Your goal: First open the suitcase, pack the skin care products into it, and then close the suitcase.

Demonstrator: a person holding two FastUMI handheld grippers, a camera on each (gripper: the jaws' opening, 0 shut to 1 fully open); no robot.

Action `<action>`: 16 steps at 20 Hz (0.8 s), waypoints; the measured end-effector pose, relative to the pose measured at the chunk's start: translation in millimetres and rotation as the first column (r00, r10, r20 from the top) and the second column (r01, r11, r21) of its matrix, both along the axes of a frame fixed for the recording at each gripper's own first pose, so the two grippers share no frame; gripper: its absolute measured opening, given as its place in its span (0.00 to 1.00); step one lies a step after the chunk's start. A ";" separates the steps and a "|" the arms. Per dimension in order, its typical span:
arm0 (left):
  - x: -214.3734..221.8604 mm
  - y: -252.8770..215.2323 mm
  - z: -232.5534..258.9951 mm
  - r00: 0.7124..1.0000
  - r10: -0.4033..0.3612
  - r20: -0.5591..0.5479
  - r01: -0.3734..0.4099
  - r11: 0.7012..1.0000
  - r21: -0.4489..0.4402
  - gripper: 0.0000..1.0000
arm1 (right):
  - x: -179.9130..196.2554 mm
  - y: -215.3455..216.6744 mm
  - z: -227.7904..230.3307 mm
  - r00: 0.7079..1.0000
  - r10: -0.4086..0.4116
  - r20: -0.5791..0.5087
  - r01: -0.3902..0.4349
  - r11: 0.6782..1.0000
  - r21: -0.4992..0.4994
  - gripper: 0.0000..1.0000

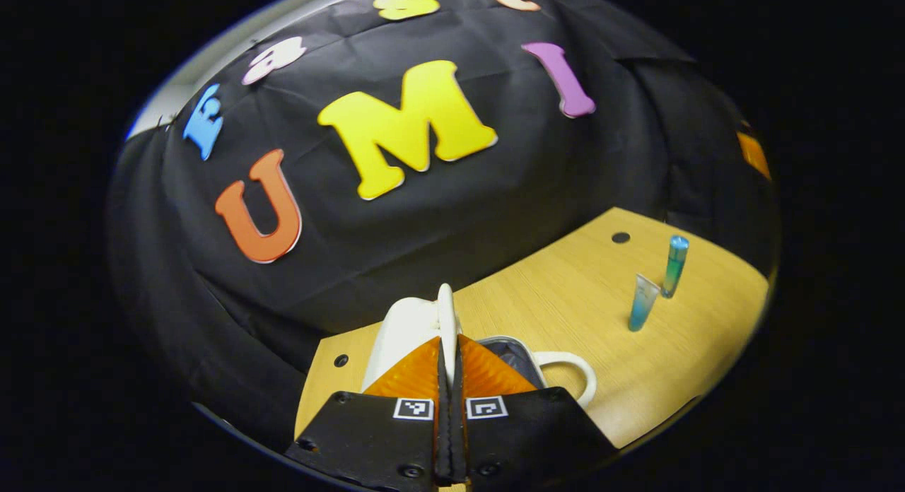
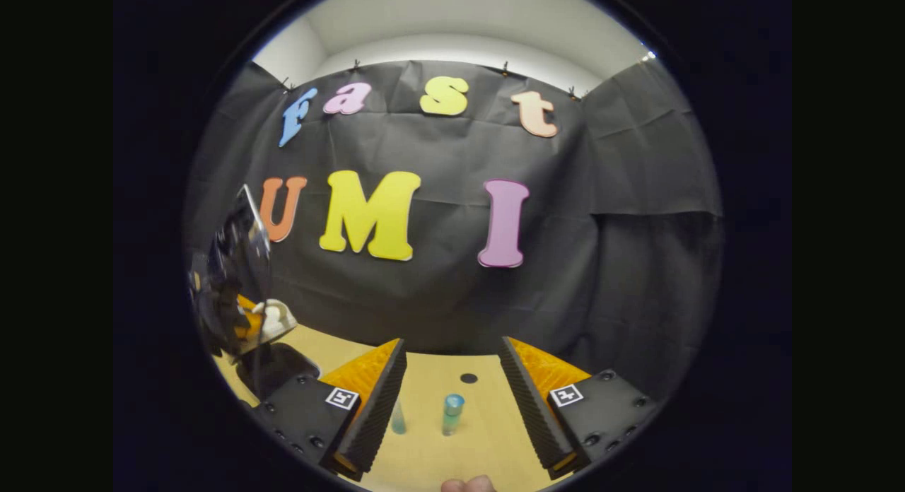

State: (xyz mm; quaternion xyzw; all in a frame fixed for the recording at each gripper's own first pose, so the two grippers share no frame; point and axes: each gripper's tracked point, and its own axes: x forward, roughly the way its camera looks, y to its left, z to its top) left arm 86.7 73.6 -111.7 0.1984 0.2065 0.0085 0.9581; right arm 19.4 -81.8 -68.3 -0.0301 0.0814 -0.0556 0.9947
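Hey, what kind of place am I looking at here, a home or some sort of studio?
Most likely a staged recording booth, not a home: black cloth is pinned up as the wall, a bare wooden table stands against it, and on it are just a small white suitcase and two skin care tubes.

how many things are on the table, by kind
blue skin care tubes: 2, one beside the other
white suitcase: 1, its lid edge pinched in the left tongs
total: 3
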 end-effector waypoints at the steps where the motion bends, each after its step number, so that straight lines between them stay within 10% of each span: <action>1: 1.1 19.0 14.6 1.000 0.009 0.025 -0.008 0.999 -0.037 0.02 | 2.2 9.7 3.1 1.000 0.012 0.004 -0.012 1.000 -0.002 0.79; 8: 13.0 184.9 48.8 0.977 0.093 0.191 -0.077 0.993 -0.088 0.03 | 4.9 58.4 8.7 0.999 0.043 -0.012 -0.043 0.999 -0.011 0.79; 16: -4.9 333.5 -50.9 0.936 0.346 0.058 -0.326 0.919 -0.220 0.03 | 2.7 84.7 4.6 0.997 0.057 -0.047 -0.060 0.996 -0.068 0.78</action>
